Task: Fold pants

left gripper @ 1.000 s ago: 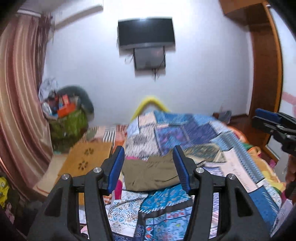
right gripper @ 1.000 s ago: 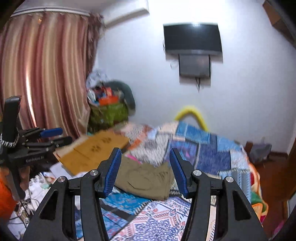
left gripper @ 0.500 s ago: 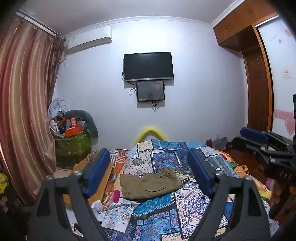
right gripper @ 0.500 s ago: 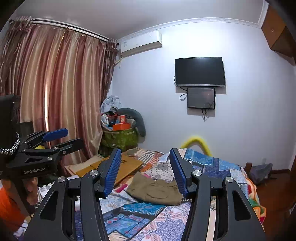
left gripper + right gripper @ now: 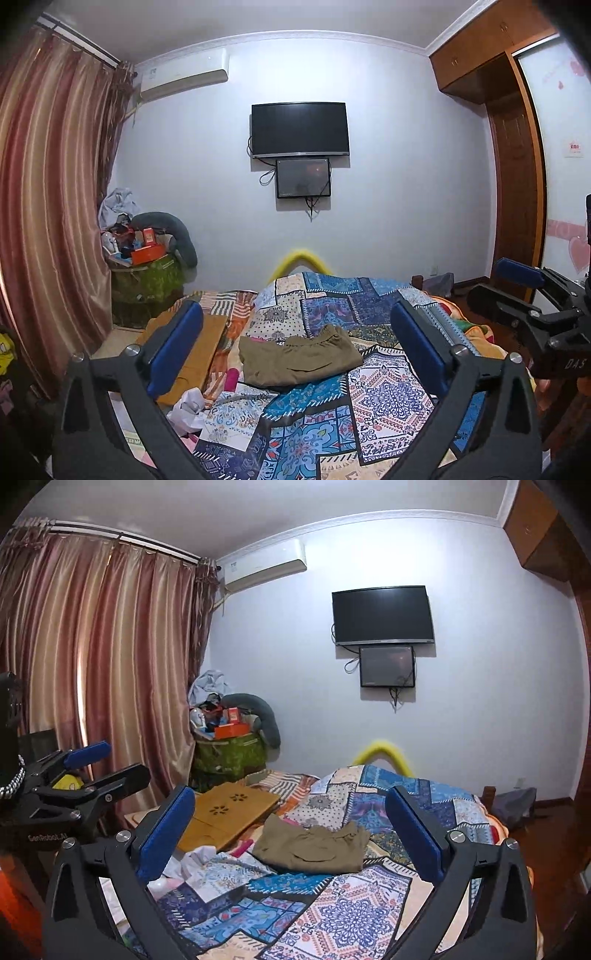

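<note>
Where the patchwork quilt [image 5: 384, 387] is flattest lie the pants [image 5: 295, 356], olive, soft and rumpled, folded into a rough rectangle, waistband seemingly rightward. Well short of them, left gripper [image 5: 295, 347] and right gripper [image 5: 291, 834] gape wide, blue pads [image 5: 166, 834] bare, grasping nothing.

Olive pants [image 5: 300, 356] folded on patchwork bedspread [image 5: 384, 398]

A home bedroom is showing here: a bed under a colourful patchwork quilt [image 5: 325, 306] is filling the floor. A black flat television [image 5: 299, 129] and white air conditioner [image 5: 184, 75] are hanging on the wall, and striped pink curtains [image 5: 99, 657] are covering the window.
</note>
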Demonstrator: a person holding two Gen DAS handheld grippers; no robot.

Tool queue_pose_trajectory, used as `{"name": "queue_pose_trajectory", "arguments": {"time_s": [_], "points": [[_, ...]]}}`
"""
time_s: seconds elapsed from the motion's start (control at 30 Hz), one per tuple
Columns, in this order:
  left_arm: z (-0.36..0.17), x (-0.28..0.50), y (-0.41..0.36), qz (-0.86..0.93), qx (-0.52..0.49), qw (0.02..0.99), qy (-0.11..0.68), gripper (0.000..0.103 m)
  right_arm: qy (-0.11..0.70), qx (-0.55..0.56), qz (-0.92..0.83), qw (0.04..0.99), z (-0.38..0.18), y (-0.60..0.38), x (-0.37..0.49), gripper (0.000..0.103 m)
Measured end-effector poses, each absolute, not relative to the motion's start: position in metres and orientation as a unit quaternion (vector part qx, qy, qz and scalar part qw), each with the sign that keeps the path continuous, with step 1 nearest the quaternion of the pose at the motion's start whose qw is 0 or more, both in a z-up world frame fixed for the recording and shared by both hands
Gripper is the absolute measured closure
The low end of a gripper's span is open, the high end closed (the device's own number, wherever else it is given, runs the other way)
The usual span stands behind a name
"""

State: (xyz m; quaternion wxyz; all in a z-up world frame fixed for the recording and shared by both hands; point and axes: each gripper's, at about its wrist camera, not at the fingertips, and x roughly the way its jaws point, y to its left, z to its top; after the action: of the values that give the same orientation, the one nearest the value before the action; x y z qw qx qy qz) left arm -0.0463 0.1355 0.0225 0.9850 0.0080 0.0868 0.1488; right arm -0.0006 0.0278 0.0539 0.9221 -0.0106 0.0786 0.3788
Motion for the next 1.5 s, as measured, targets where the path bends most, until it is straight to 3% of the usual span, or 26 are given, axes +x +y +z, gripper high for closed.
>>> {"name": "queue_pose_trajectory", "arguments": {"time_s": [1.5], "points": [[0.01,-0.036,0.137,0.134,0.004,0.986,0.097,0.0,0.101,-0.01,0.365,0.926,0.044,0.011,-0.008,0.0]]}}
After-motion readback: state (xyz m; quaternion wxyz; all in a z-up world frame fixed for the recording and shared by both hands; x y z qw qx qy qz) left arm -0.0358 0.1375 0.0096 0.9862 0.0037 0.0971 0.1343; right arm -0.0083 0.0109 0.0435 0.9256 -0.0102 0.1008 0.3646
